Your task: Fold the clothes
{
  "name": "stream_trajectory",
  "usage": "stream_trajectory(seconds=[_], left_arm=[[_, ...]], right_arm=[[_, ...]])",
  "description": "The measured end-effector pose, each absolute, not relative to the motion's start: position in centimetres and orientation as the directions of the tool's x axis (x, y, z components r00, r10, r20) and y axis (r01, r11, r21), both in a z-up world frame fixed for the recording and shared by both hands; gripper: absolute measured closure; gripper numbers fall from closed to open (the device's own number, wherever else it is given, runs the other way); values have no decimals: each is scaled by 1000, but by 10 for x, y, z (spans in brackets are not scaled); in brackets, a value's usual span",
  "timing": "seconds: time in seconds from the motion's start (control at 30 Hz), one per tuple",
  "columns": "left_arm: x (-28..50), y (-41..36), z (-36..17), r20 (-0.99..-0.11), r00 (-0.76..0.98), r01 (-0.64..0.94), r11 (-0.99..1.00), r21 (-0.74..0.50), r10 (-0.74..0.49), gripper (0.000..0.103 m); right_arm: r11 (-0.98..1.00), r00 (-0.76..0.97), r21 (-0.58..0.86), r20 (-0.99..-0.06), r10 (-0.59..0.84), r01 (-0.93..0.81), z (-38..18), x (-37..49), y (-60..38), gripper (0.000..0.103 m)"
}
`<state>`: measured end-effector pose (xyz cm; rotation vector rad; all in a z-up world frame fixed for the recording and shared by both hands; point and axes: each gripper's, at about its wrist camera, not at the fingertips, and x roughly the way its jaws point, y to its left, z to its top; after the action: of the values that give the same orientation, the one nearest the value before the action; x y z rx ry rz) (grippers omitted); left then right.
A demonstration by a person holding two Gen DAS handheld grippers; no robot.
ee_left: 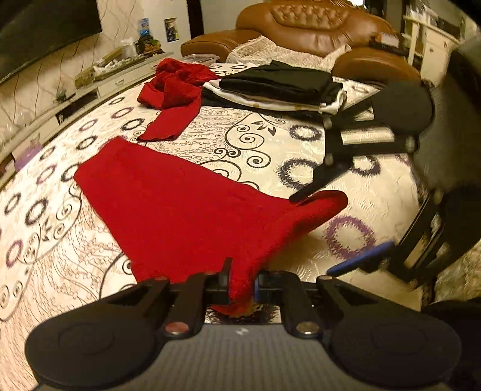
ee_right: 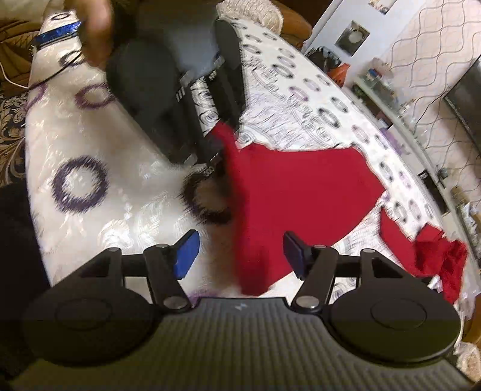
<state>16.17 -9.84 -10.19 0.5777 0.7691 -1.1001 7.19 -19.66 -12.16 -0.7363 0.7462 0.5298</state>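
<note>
Left claw [ee_left: 240,285] is clamped on the near corner of the red knit garment [ee_left: 186,207], which lies spread on the cream bedspread patterned with black and purple rings [ee_left: 270,144]. Right claw [ee_right: 240,255] stands apart, its blue pads [ee_right: 186,252] either side of the red cloth without pressing it. Only the left wrist view shows the stack of folded black and white clothes [ee_left: 279,87], the brown leather sofa [ee_left: 312,27] behind it, and a crumpled second red garment [ee_left: 174,90]. Only the right wrist view shows a blurred hand [ee_right: 96,33] above the left tool. Bare bedspread lies open left of the cloth.
</note>
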Motion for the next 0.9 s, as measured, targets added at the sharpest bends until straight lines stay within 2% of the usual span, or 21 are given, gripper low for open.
stream_trajectory(seconds=[0.13, 0.17, 0.2, 0.43, 0.67, 0.8, 0.9], left_arm=[[164, -96, -98, -794, 257, 932, 358, 53, -551, 90], [162, -95, -97, -796, 256, 933, 357, 54, -549, 90], [160, -94, -96, -796, 250, 934, 355, 47, -552, 90], [110, -72, -80, -809, 144, 961, 275, -23, -570, 90], [59, -37, -37, -800, -57, 970, 156, -185, -598, 90], [78, -33, -23, -788, -130, 954, 141, -265, -602, 90], [123, -42, -25, -791, -92, 946, 194, -259, -605, 90]], right_arm=[[673, 656, -406, -738, 158, -618, -126, 73, -203, 37], [694, 643, -373, -747, 170, -617, -123, 76, -208, 59], [713, 629, -339, -755, 183, -614, -119, 78, -213, 94], [686, 546, -238, -793, 272, -688, -89, 40, -219, 94], [656, 425, -48, -797, 429, -753, -30, -20, -216, 94], [649, 379, 38, -785, 490, -760, -5, -12, -220, 94], [669, 378, 87, -769, 516, -738, 4, 16, -230, 94]])
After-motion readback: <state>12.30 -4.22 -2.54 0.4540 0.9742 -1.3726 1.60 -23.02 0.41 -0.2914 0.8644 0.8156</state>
